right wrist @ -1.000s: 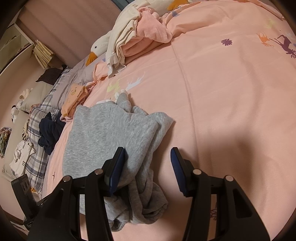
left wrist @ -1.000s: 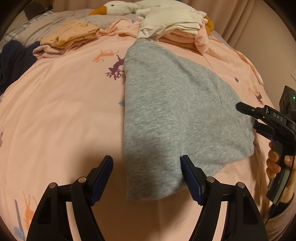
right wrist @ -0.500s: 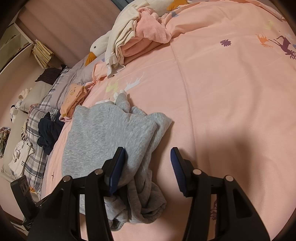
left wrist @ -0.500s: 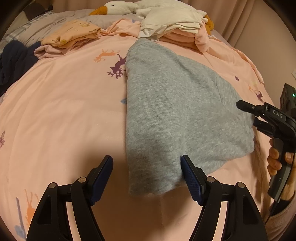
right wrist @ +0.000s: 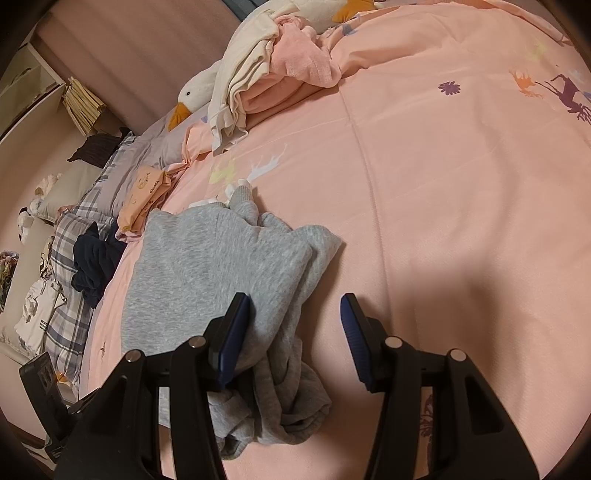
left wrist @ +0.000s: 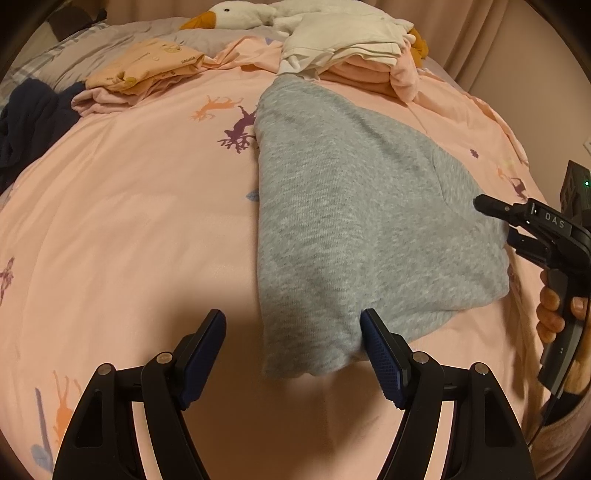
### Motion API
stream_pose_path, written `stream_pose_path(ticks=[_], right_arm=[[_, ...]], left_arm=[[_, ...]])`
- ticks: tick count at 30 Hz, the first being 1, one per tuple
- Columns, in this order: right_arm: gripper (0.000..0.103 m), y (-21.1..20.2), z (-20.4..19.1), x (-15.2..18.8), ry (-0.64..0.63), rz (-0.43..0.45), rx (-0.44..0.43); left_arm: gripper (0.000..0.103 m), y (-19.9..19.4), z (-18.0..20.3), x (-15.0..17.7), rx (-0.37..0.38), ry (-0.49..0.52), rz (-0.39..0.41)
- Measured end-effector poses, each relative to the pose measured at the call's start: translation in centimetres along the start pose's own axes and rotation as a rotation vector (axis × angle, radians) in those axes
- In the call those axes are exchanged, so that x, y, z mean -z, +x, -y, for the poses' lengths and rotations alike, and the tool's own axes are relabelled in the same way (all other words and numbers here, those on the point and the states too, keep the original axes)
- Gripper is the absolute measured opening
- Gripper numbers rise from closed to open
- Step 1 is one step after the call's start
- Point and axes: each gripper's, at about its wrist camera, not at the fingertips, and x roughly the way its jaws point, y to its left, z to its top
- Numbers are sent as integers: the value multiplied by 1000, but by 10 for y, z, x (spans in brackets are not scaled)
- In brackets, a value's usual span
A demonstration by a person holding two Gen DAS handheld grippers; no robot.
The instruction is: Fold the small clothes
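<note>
Your left tongs (left wrist: 291, 345) hang open above the pink animal-print bed cover (left wrist: 129, 221), nothing between the blue pads; the near corner of the soft grey knitted sweatshirt (left wrist: 362, 229) lies just ahead, brushing past the inner face of the right-hand pad. Your right tongs (right wrist: 295, 332) also stand apart and grip nothing, though the bunched grey sleeve (right wrist: 280, 402) of that same garment lies between and beneath the pads, its cloth against the left-hand one.

The sweatshirt lies partly folded on the bed, one clean straight edge running away ahead of the left tongs, its far end reaching a stack of cream and pink folded clothes (left wrist: 354, 51) and a white plush goose (left wrist: 236, 14). To the left of the left tongs, well apart, sit a folded peach printed garment (left wrist: 147, 66) and a dark navy heap (left wrist: 29, 114).

The risks, as they look from here: close the right tongs on that loose bundle and you may catch only one layer, so the sleeve drags out crooked and spoils the fold. Pinch low and you may take the bed cover along with it. Pull from one side alone and the tidy edge near the left tongs may slide and rumple.
</note>
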Motion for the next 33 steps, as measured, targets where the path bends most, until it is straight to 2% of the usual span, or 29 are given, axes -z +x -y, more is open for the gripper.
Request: stream_pose_path(ticks=[17,24,30,33], right_arm=[[52,-2,-3,0,-13,4,17],[52,-10,-2,-1,-19,26,53],[58,-30,-2,-1,-47,85,126],[64,-44,-7,0,-82,123,152]], left_arm=[[74,1,-3,4,-10,-8,-17],[74,-3,-10,8,25,-42,-16],[74,-14,-22,6,7,-61,14],[74,-16,-28,2,10,-88,27]])
